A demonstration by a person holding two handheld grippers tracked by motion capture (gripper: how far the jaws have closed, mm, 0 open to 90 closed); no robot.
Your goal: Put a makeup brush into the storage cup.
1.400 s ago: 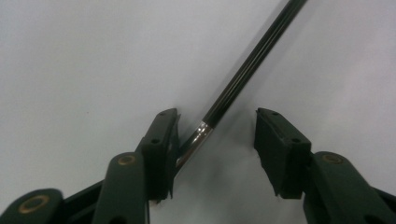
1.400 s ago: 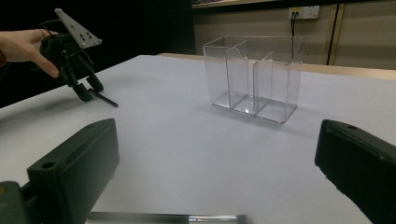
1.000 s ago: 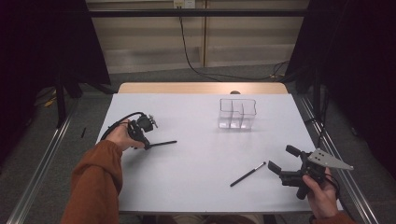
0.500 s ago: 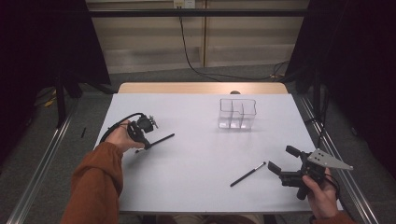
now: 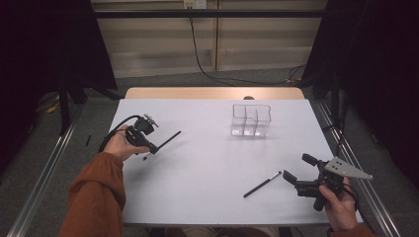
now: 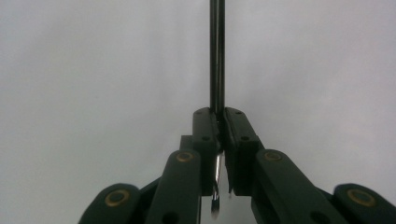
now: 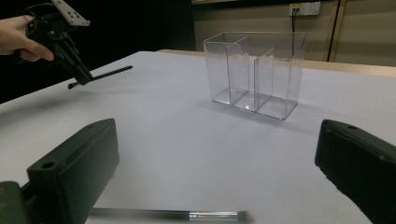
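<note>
A: High view: our left gripper (image 5: 152, 148), at nine o'clock, has its fingers clenched on a black brush (image 5: 165, 140), lifted off the surface (image 5: 207, 163).

B: Right gripper view: our right gripper's (image 7: 215, 186) fingers are released, a second brush (image 7: 173, 215) lying between them; the clear organizer (image 7: 254, 72) stands at one o'clock.

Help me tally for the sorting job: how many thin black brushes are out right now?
2. One brush is clamped in the left gripper, lifted off the table. The other brush lies flat on the table just in front of the open right gripper. The clear organizer looks empty.
</note>
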